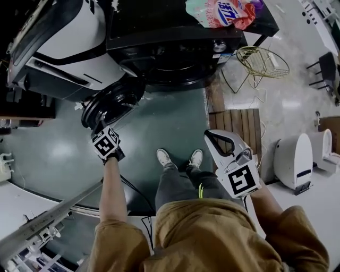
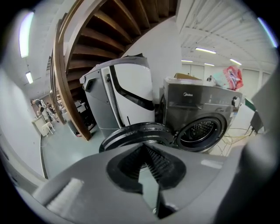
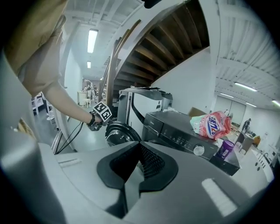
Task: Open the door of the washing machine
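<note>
The black washing machine (image 1: pixel 175 48) stands at the top of the head view. Its round door (image 1: pixel 111 101) is swung wide open to the left, baring the drum opening (image 2: pixel 201 131). My left gripper (image 1: pixel 100 127) is shut, its tips right at the door's lower rim (image 2: pixel 131 133); I cannot tell if they touch it. From the right gripper view the left gripper (image 3: pixel 94 123) shows beside the door (image 3: pixel 120 133). My right gripper (image 1: pixel 212 137) hangs over the floor right of the machine, shut on nothing, pointing toward the machine (image 3: pixel 175 127).
A large white appliance (image 1: pixel 64 48) stands left of the machine, just behind the open door. A detergent bag (image 1: pixel 223 11) and a purple can (image 3: pixel 226 148) rest on top. To the right are a wire basket (image 1: pixel 263 61), a wooden pallet (image 1: pixel 236 125) and white fixtures (image 1: pixel 295 159). The person's feet (image 1: pixel 180 158) stand before the machine.
</note>
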